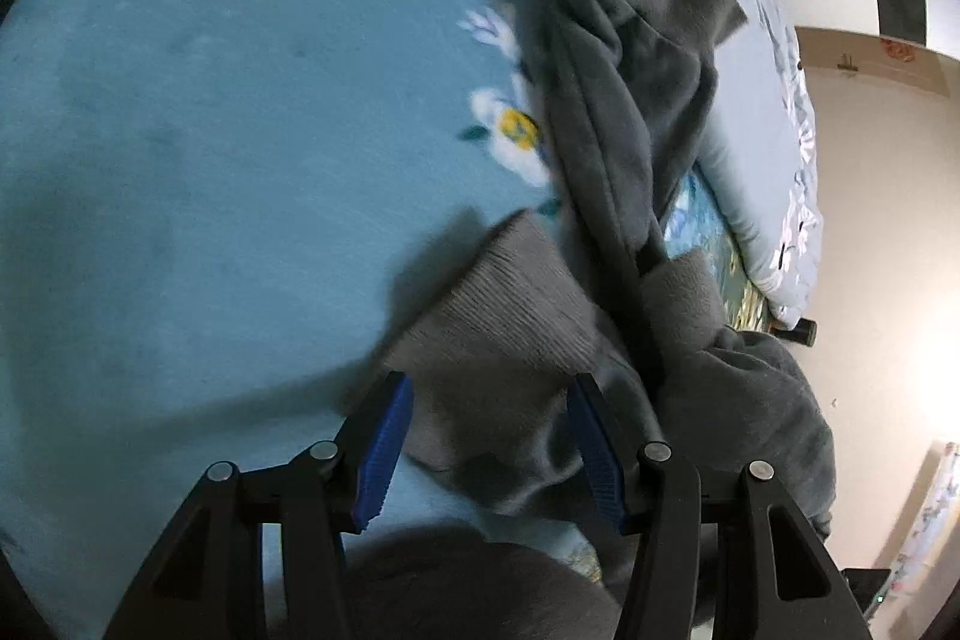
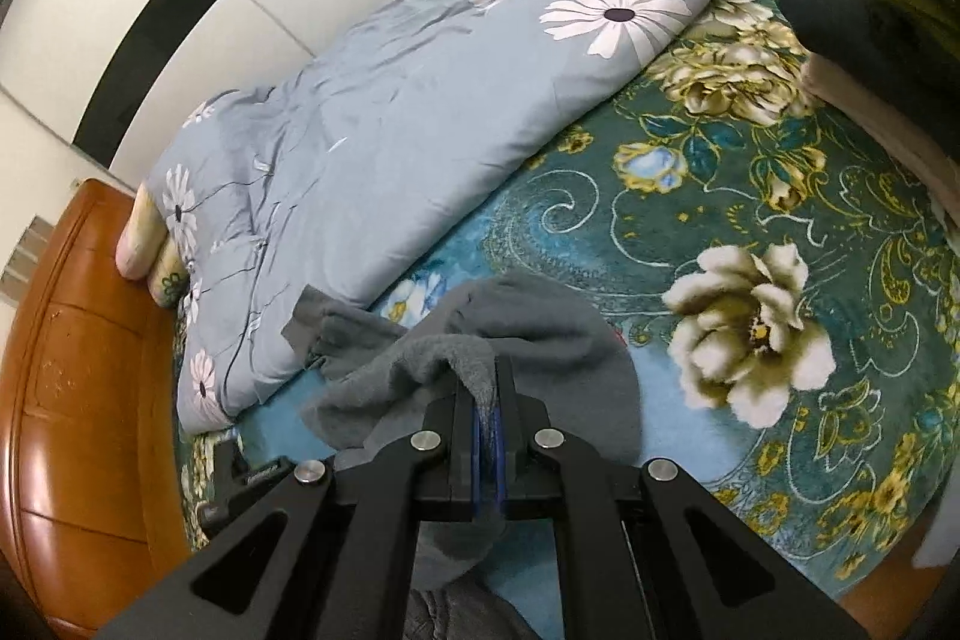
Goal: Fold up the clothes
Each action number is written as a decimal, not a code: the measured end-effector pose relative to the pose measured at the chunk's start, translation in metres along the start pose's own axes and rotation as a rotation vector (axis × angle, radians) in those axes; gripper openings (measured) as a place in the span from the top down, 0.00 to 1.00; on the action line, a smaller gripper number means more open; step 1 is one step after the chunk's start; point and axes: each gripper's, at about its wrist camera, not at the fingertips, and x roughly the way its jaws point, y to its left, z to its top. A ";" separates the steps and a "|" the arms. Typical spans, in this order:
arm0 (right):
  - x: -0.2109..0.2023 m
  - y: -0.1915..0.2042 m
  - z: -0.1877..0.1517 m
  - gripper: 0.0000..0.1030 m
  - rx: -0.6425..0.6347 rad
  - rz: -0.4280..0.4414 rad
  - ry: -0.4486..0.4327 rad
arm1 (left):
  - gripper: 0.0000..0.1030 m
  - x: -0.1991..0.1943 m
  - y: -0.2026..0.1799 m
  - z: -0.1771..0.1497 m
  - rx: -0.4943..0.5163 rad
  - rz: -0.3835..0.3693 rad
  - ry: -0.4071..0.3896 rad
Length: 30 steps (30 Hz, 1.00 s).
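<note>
I use the bed blanket (image 2: 780,232) as my reference; it is teal with large cream and yellow flowers in the right wrist view, and plain light blue with a white and yellow flower (image 1: 516,130) in the left wrist view.

1. A pale blue quilt (image 2: 390,112) printed with white daisies lies bunched along the far side of the blanket, reaching toward the wooden headboard (image 2: 72,352).
2. The grey fleece garment (image 1: 636,100) lies crumpled on the blanket, against the quilt's near edge. I see a ribbed cuff (image 1: 510,304) at its near end, resting on the blue part of the blanket.
3. A stack of folded clothes (image 2: 852,10), dark, yellow-green and pinkish, sits at the blanket's far right corner.
4. My right gripper (image 2: 489,394) has its jaws together, clamped on a raised fold of the grey garment; fleece shows pinched between the blue pads, above the blanket.
5. My left gripper (image 1: 489,400) has its jaws apart. The cuff end of the garment lies between the blue pads (image 1: 384,454); I see neither pad pressing on it.
</note>
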 end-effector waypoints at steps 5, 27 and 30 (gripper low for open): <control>-0.005 -0.003 0.003 0.97 0.005 0.022 -0.017 | 0.42 -0.012 -0.012 0.003 0.062 0.050 -0.030; -0.006 0.033 0.008 0.97 -0.079 0.067 0.000 | 0.94 -0.110 -0.076 0.043 0.031 -0.056 -0.234; -0.013 0.074 0.008 0.97 -0.169 0.142 -0.024 | 0.94 -0.213 -0.089 0.063 0.122 -0.200 -0.465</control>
